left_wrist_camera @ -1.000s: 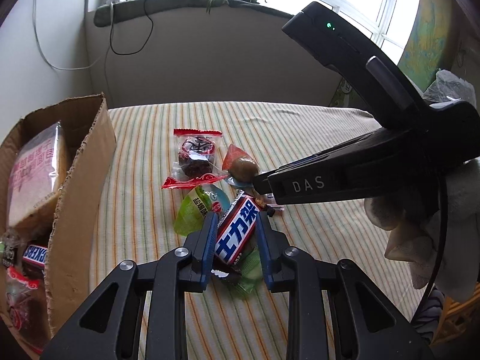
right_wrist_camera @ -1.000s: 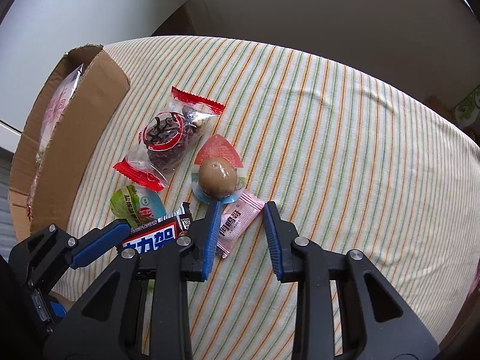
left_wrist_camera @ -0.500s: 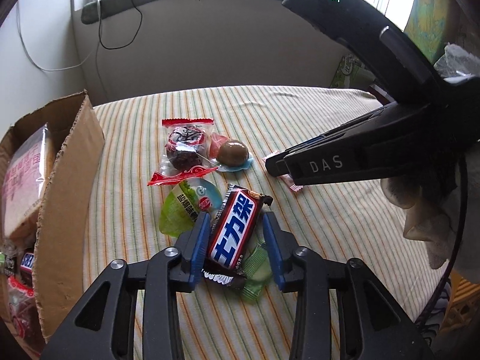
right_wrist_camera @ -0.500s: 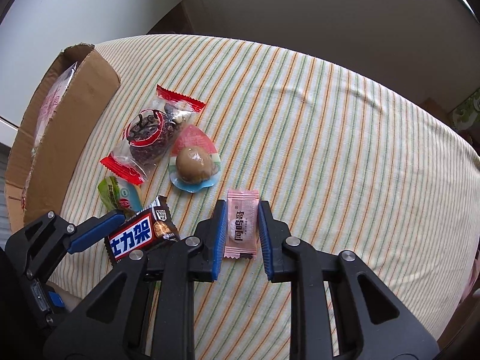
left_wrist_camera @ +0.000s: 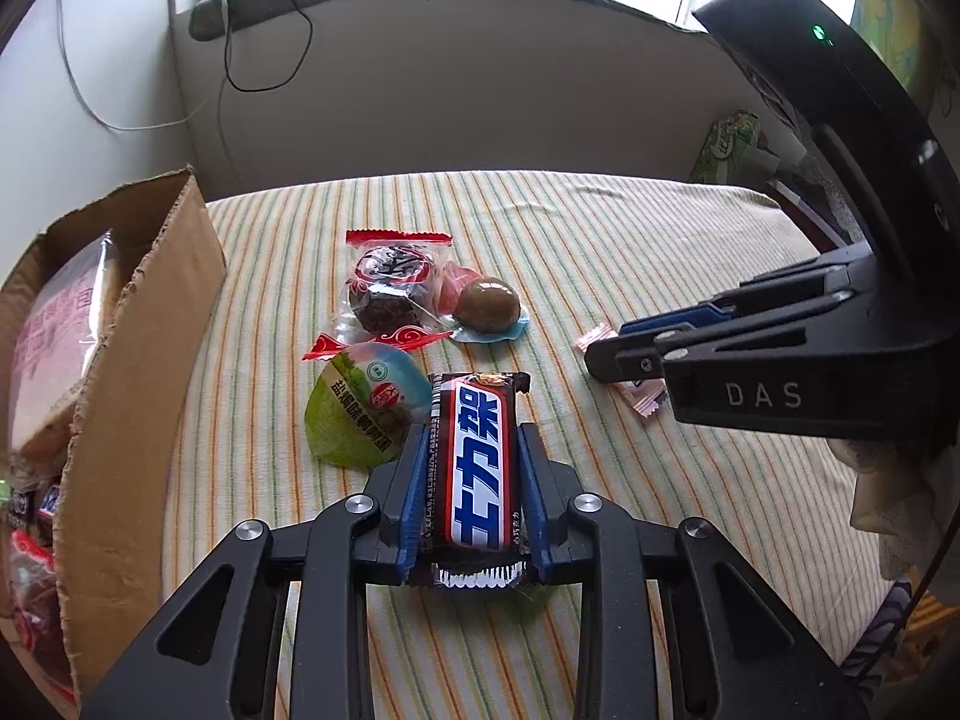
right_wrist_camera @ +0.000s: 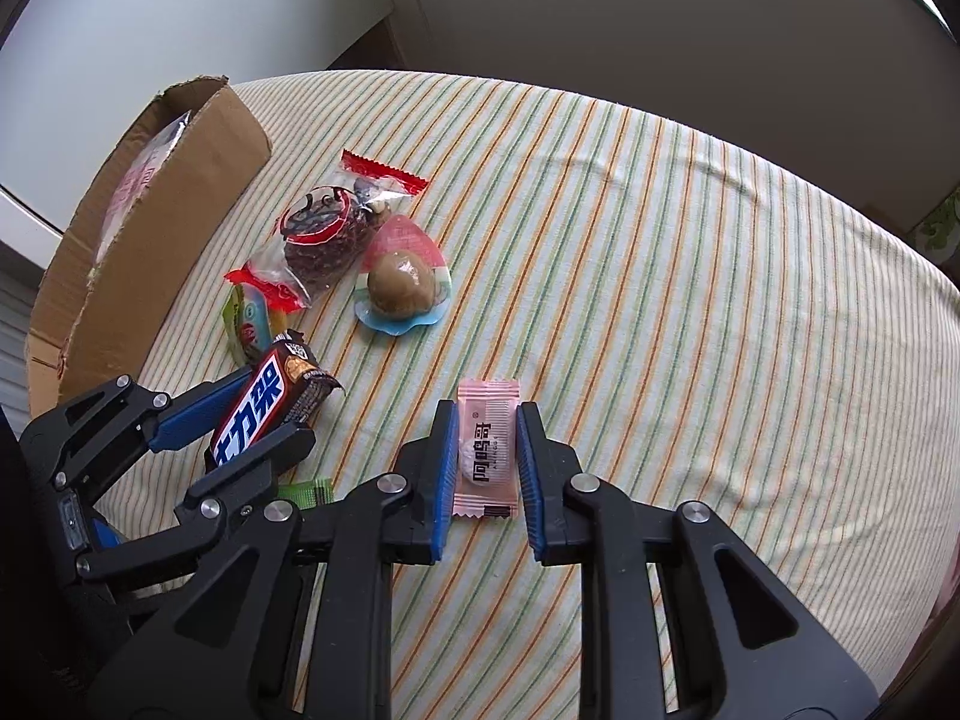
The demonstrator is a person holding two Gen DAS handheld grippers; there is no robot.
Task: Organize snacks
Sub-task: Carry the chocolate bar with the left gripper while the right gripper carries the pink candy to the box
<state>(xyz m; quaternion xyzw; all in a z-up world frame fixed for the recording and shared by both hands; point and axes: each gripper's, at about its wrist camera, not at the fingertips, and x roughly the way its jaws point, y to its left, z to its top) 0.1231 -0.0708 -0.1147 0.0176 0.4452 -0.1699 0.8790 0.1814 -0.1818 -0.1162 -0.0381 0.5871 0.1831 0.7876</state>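
My left tool (left_wrist_camera: 473, 444) has just been closing and pinches the brown chocolate bar with blue lettering (left_wrist_camera: 477, 468) beside the open cardboard box (left_wrist_camera: 138, 360). My right tool (right_wrist_camera: 483, 441) is pressed onto the small pink candy sachet (right_wrist_camera: 487, 450) — both over the striped cloth surface (right_wrist_camera: 690, 276).

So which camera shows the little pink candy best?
The right wrist view. The small pink wrapped candy lies face up between the right claw's blue pads, its whole wrapper and print visible. In the left wrist view only its crimped pink ends peek out around that claw's black fingers.
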